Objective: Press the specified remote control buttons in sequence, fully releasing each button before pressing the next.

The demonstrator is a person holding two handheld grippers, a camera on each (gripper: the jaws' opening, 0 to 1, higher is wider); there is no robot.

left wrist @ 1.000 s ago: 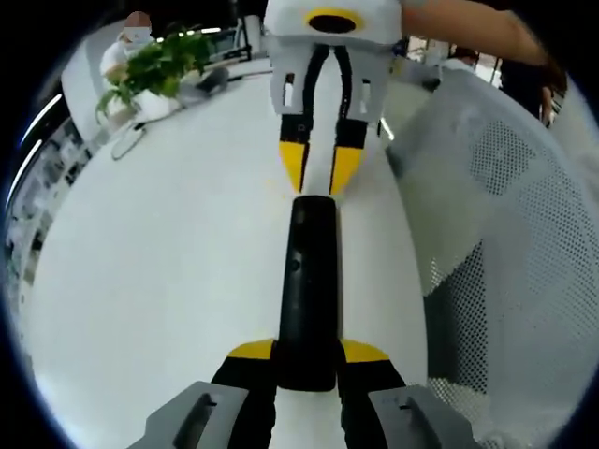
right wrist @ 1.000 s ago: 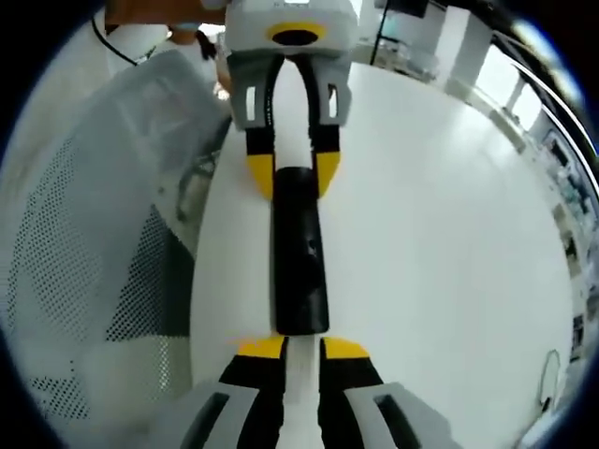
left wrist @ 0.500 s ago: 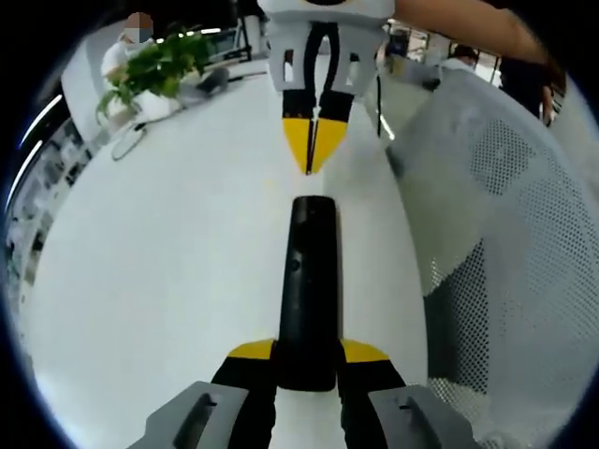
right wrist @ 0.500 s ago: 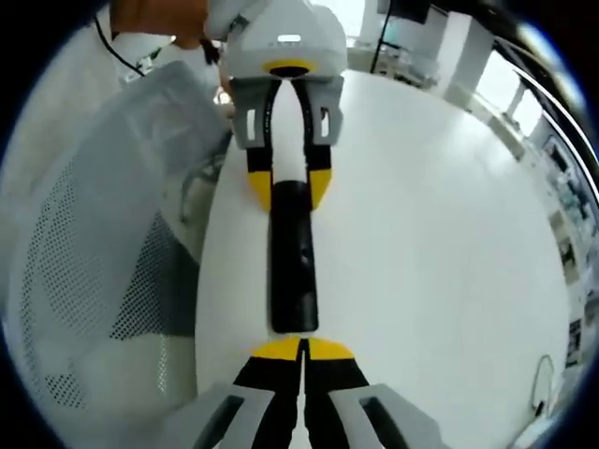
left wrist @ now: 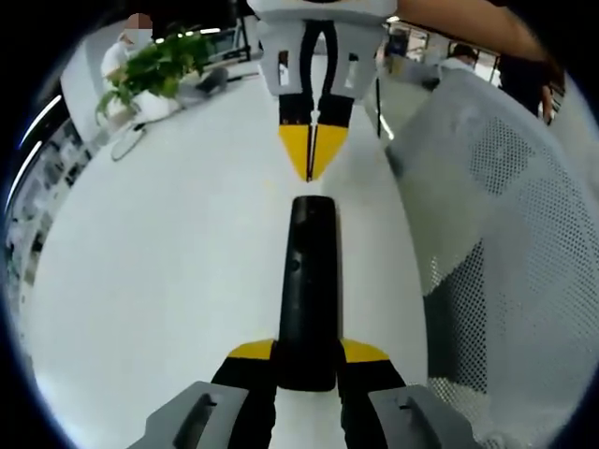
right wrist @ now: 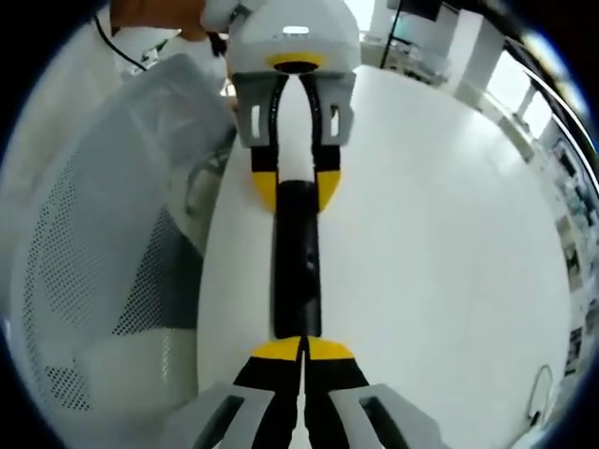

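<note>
1. Since a second ago, my right tongs (left wrist: 314, 154) have closed up; they were spread around the far end of the remote then, and now their yellow tips are pressed together just past that end.
2. Biggest thing first: the white table (left wrist: 168, 271) carries it all, and a white mesh chair (left wrist: 505, 243) stands beside it.
3. Next is the black remote (left wrist: 307, 290), lying long and flat on the table between my two tongs.
4. My left tongs (left wrist: 307, 360) pinch the near end of the remote, one yellow tip on each side, and hold it in place.
5. In the right gripper view the right tongs (right wrist: 301, 352) show shut tips sitting right at one end of the remote (right wrist: 297, 262), with the left tongs (right wrist: 296, 187) gripping the other end.
6. I think the step now is to poke a button with the shut tips.
7. To do it well, I should keep the left grip tight, come straight down on the small button (left wrist: 296, 265), push softly, then lift fully off.
8. I can't read which button is which from here.
</note>
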